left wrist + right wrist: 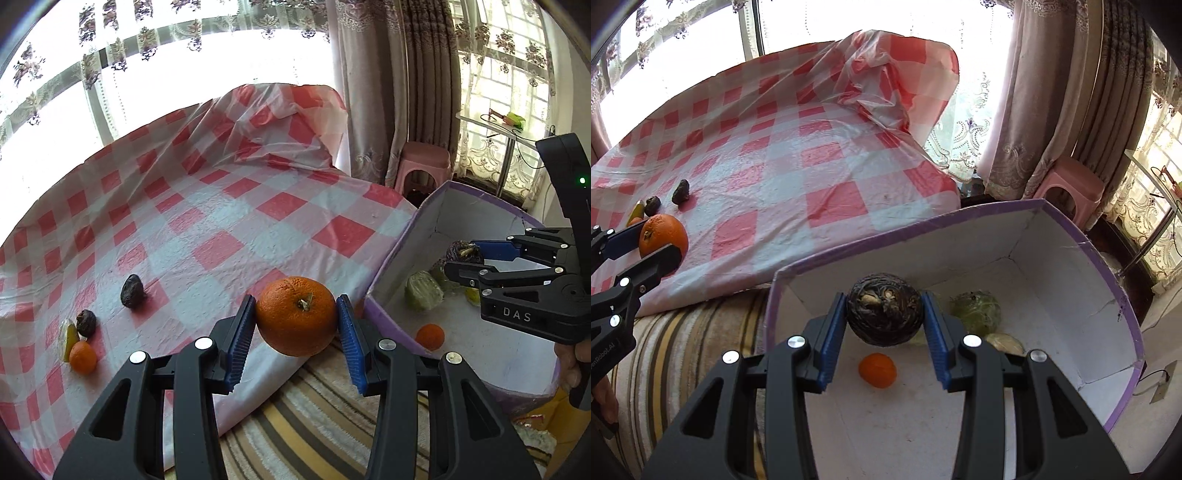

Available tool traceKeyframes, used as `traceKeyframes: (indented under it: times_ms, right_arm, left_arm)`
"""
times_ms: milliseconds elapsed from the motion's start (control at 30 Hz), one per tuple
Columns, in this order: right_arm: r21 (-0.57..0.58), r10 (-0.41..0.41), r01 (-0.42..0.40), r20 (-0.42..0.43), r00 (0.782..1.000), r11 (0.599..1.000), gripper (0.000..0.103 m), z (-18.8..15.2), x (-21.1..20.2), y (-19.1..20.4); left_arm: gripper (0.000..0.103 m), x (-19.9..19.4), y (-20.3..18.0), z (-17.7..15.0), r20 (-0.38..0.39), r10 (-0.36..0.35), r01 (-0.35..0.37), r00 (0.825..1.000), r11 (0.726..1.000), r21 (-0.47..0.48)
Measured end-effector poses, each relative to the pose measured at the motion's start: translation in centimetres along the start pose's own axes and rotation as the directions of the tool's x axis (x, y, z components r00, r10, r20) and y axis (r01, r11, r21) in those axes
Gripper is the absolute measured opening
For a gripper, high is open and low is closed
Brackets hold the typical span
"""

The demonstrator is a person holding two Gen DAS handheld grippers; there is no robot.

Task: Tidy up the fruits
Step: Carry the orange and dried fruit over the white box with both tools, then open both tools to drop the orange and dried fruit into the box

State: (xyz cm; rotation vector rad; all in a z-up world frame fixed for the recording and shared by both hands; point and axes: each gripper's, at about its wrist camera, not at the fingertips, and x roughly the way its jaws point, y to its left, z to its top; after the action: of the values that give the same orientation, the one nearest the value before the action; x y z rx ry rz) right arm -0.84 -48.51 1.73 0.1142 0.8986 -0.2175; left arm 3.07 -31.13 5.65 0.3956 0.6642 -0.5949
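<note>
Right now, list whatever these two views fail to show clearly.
- Box floor, right wrist view: partly hidden behind the right tool and its dark wrinkled fruit.
- Yellow-green piece, left wrist view: too small to identify.
- Box's near wall: cut off by the bottom edge in the right wrist view.
- Pale item: half hidden by the tool's finger.

Blown-out daylight through the windows (66, 122), fisheye bending at edges, sharp foreground.
</note>
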Motion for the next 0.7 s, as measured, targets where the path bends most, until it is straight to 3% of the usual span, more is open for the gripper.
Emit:
traceKeyframes:
  times_ms: [200, 400, 700]
  right_arm:
    - [-0.003, -0.07, 0.07, -0.057, 0.996, 0.998, 0.042, -0.8, 1.6, -2.8]
    - [-0.056, -0.118, 0.112, -0.13, 0.984, 0.992, 0.042, -1.5, 3.2, -3.5]
    - [-0.079, -0.132, 0.116, -0.244, 0.961, 0.99, 0.042, -2.8, 5.8, -4.0]
  left_arm:
    - [0.043, 1.9, -4.4, 1.1, -0.02, -0.065, 0.067, 0.998, 0.993, 0.101]
    - [0.043, 4.7, -7.9, 1.6, -0.096, -0.131, 0.146, 0.987, 0.974, 0.175]
    - [0.043, 9.7, -10.6, 2.1, -0.242, -0.126, 0.185, 0.962, 0.954, 0.238]
